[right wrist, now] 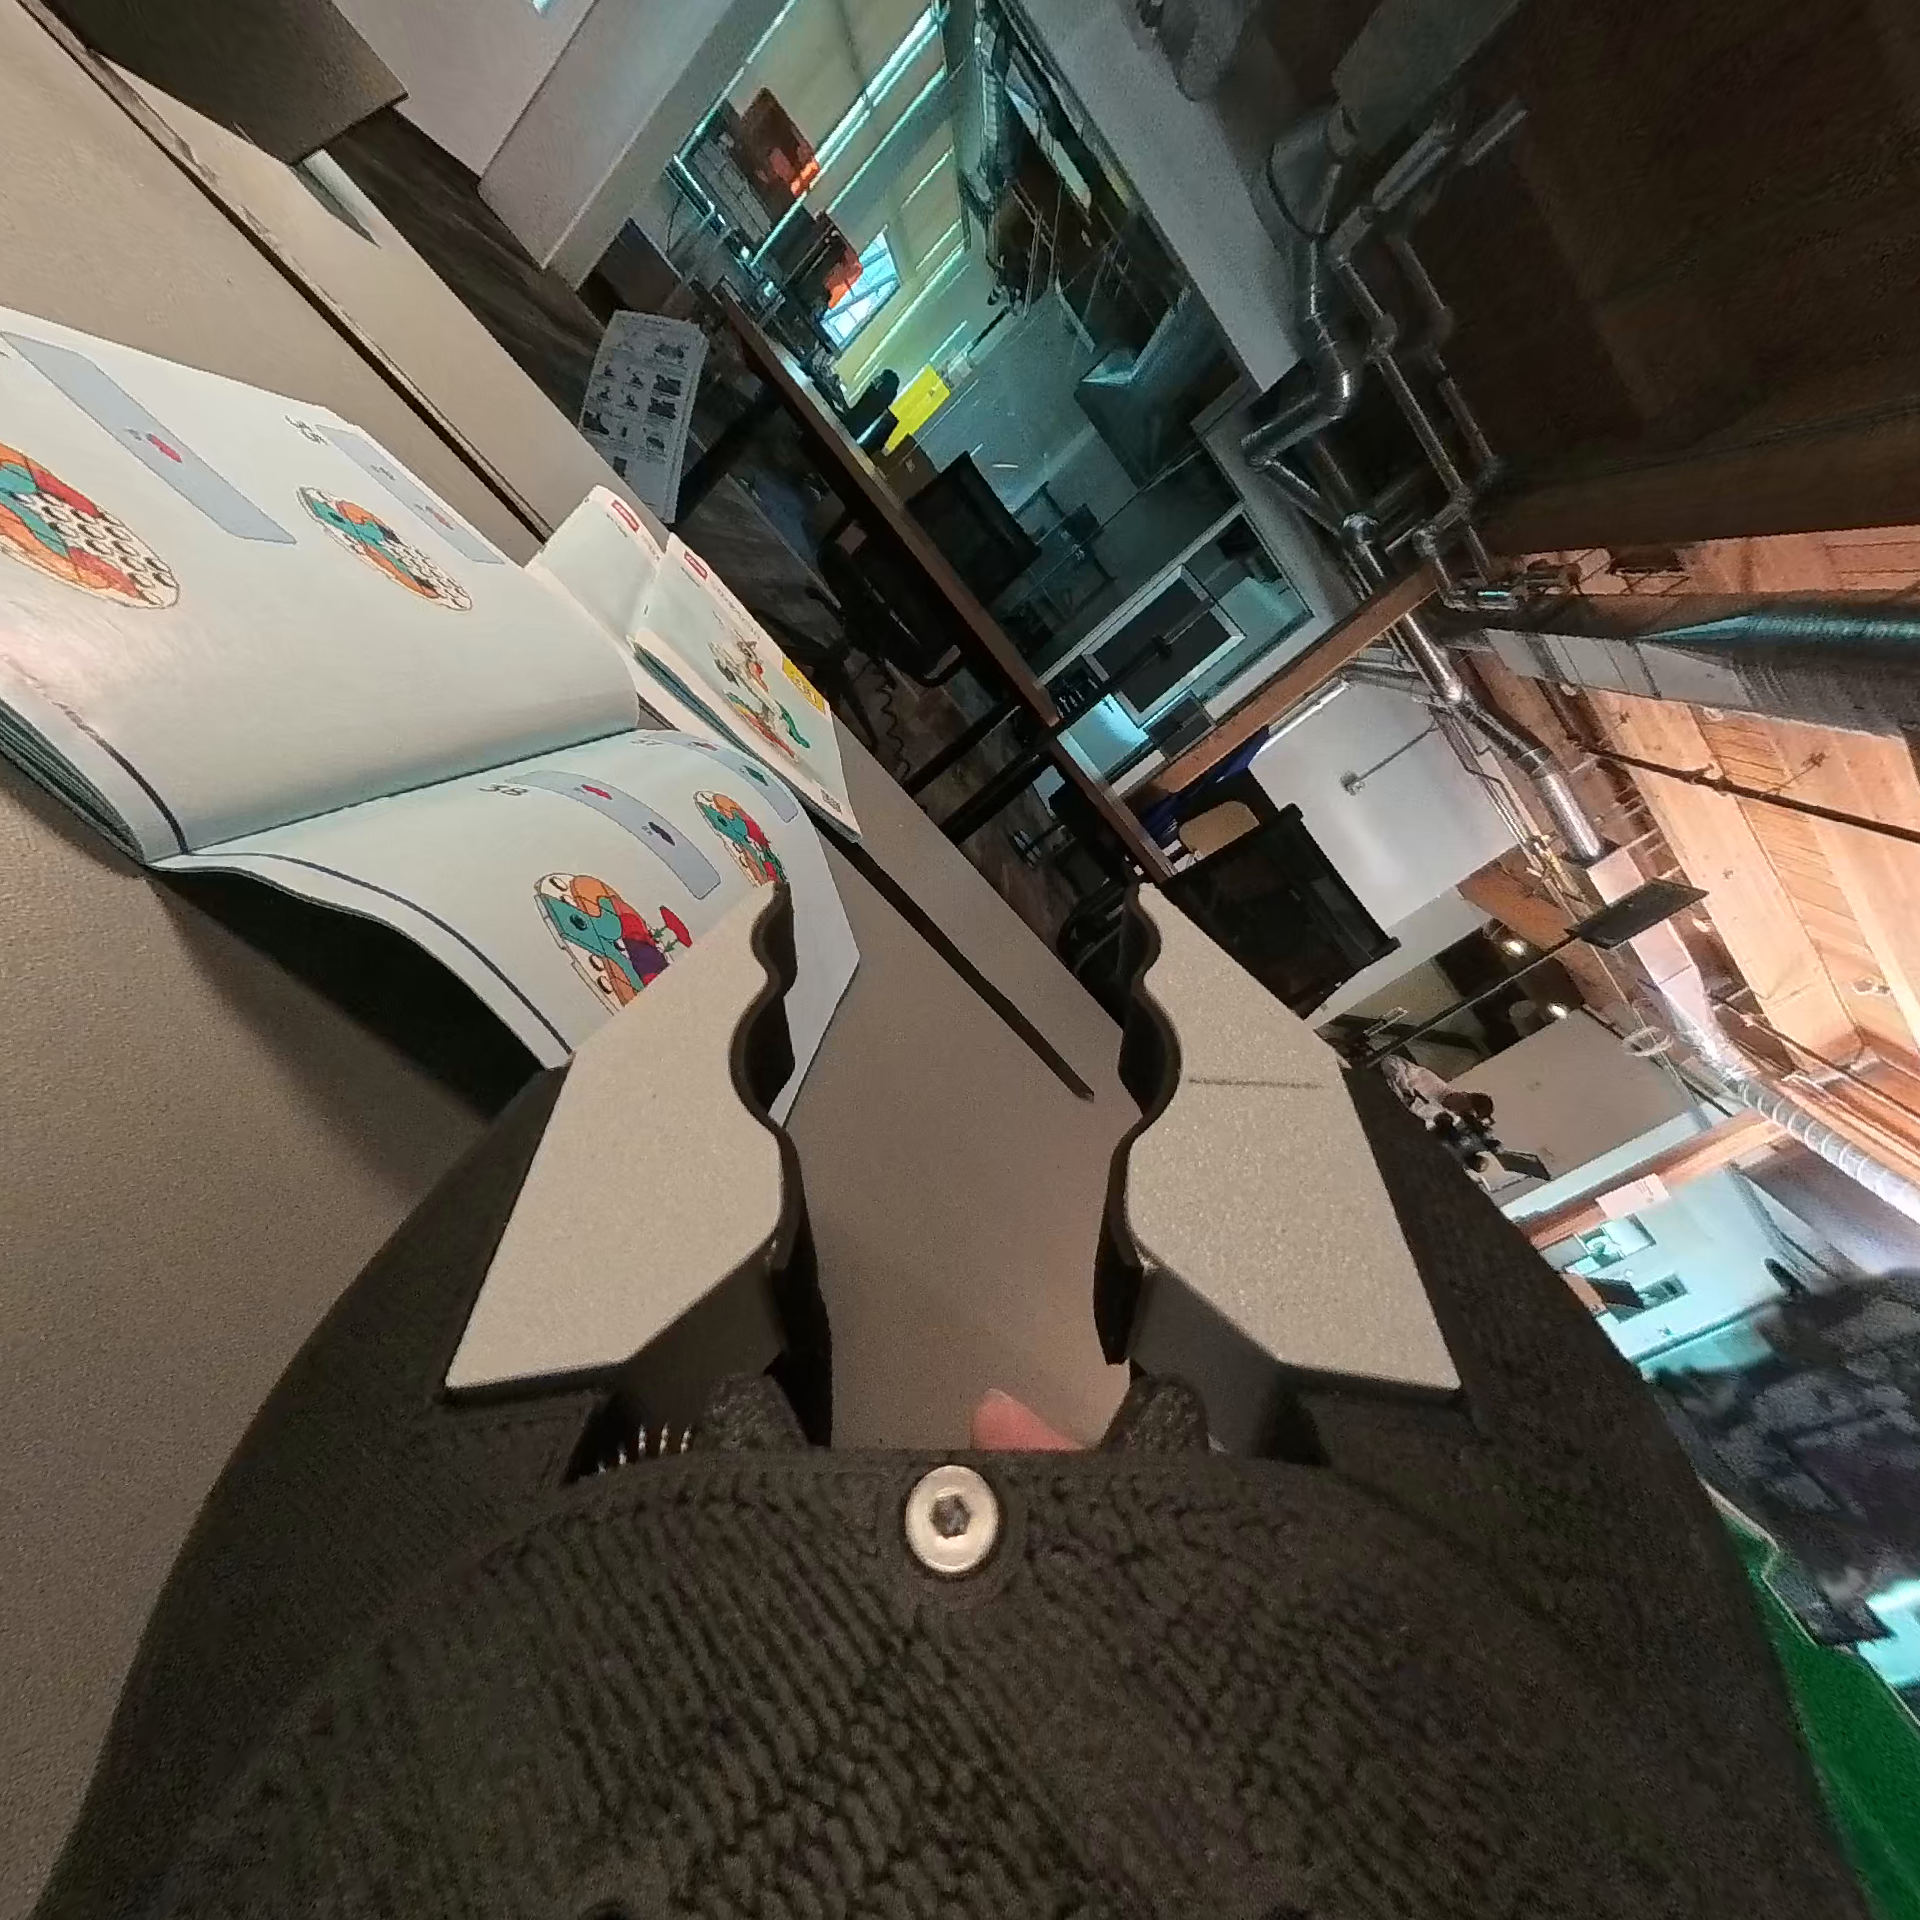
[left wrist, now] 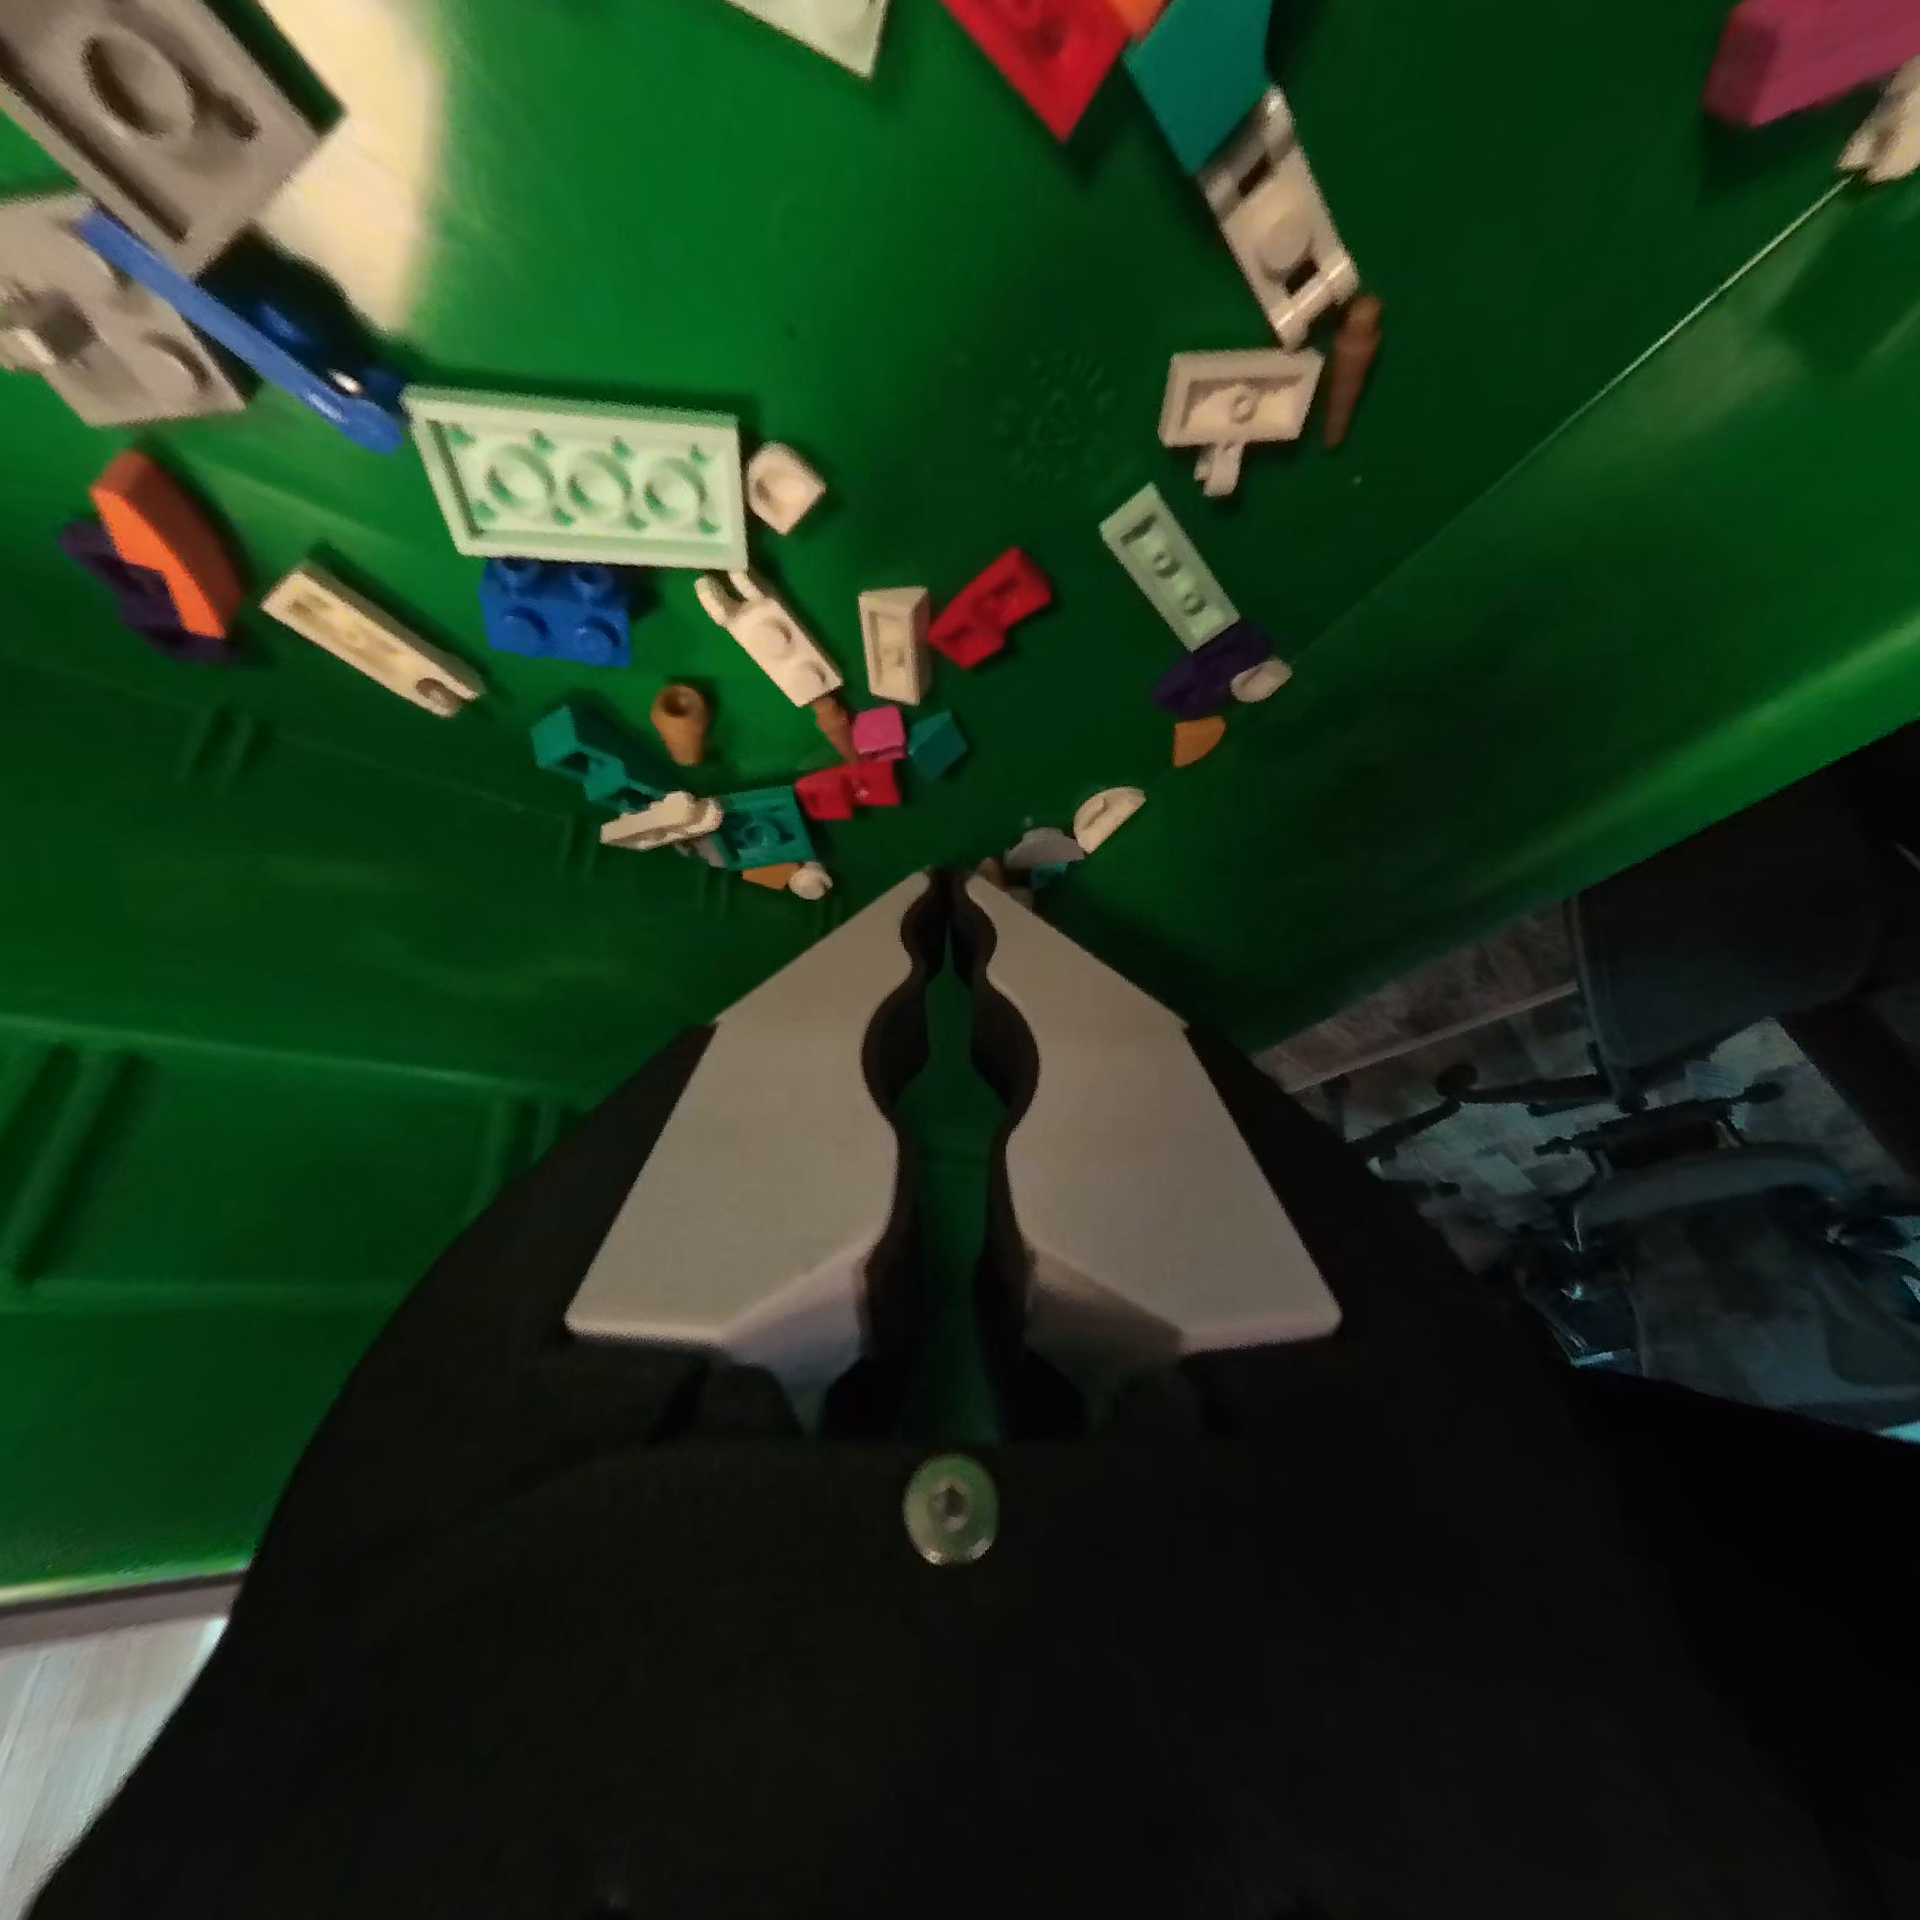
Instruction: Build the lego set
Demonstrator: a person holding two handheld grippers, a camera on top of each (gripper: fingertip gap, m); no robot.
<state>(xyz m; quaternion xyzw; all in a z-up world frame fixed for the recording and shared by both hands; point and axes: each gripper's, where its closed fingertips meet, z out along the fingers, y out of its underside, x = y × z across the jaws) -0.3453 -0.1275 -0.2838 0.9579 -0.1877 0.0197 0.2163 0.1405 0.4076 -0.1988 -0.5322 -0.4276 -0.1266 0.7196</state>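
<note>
While the left gripper (left wrist: 951, 883) hangs pinched shut and empty over the green tray (left wrist: 727, 260), loose lego pieces (left wrist: 790, 748) lie just ahead. Open first, then pick one. The right gripper (right wrist: 961, 925) waits wide open by the instruction book (right wrist: 312, 665).

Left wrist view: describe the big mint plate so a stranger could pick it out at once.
Start inside the green tray, above and left of the left gripper. The mint-green plate lies underside up, just above a blue brick. It is the largest pale rectangle there, showing three round rings in a row.
</note>
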